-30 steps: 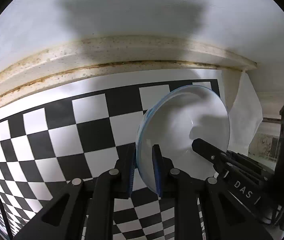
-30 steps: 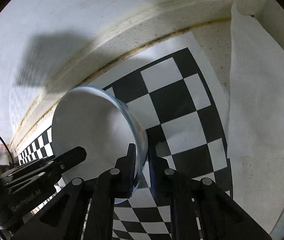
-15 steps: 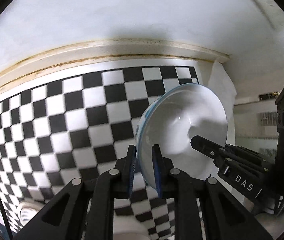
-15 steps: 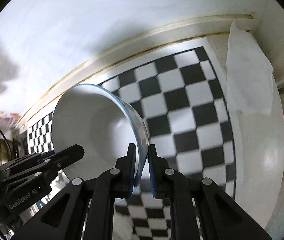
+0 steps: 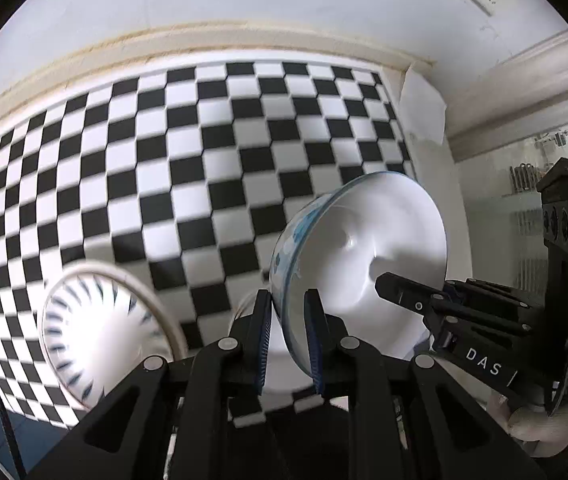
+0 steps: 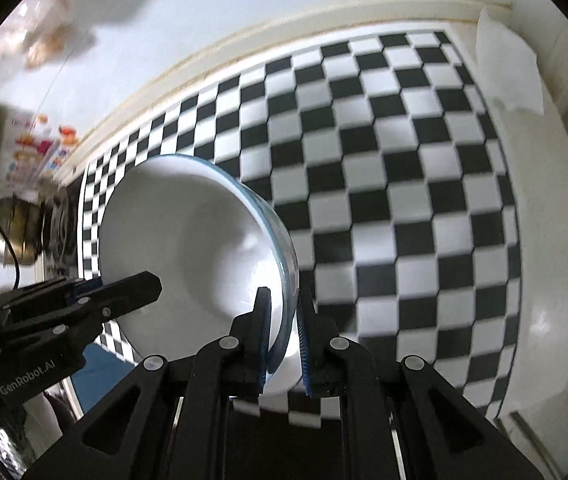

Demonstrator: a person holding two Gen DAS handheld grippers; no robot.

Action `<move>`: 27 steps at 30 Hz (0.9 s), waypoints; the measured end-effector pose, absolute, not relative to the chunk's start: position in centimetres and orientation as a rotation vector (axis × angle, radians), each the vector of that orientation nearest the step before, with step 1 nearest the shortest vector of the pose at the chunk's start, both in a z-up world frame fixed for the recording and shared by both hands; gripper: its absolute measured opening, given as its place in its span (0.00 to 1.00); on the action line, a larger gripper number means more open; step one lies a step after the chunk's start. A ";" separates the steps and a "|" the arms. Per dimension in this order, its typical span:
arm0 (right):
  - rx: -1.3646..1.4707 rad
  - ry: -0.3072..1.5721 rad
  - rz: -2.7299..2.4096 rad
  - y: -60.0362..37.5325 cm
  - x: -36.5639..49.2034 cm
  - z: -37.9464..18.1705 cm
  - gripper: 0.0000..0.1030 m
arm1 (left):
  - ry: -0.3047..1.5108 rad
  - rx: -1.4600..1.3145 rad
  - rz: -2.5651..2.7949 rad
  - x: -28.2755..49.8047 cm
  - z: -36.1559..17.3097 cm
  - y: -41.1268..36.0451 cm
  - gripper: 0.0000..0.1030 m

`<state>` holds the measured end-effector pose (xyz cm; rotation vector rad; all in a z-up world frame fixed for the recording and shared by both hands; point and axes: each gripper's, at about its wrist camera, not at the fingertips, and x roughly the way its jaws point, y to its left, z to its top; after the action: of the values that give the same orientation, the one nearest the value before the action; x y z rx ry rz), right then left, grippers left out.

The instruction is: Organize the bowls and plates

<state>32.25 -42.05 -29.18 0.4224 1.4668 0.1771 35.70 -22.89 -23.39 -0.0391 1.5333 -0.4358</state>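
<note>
The white bowl with the blue rim (image 5: 358, 252) hung in the air above the checkered tabletop (image 5: 212, 168), pinched at opposite sides of its rim. The left gripper (image 5: 287, 336) had its fingers nearly shut on one edge, and the right gripper (image 6: 284, 338) clamped the other edge the same way. A second before, the bowl sat low near the far wall; since then both hands had lifted it and carried it nearer. A ribbed patterned bowl (image 5: 100, 332) now showed at the near left, likely where it would be stacked.
</note>
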 end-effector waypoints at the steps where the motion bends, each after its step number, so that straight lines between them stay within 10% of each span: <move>1: 0.422 1.476 0.179 -41.7 31.7 -29.6 0.14 | 1.545 -0.037 -0.429 34.9 -24.0 -22.4 0.14; 27: 0.396 1.591 0.133 -39.4 28.0 -36.1 0.15 | 1.647 0.064 -0.351 30.0 -31.0 -21.7 0.14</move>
<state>27.97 -39.44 -36.07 0.3957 1.5906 0.1329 30.03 -21.71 -30.98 0.0637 1.6468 -0.3511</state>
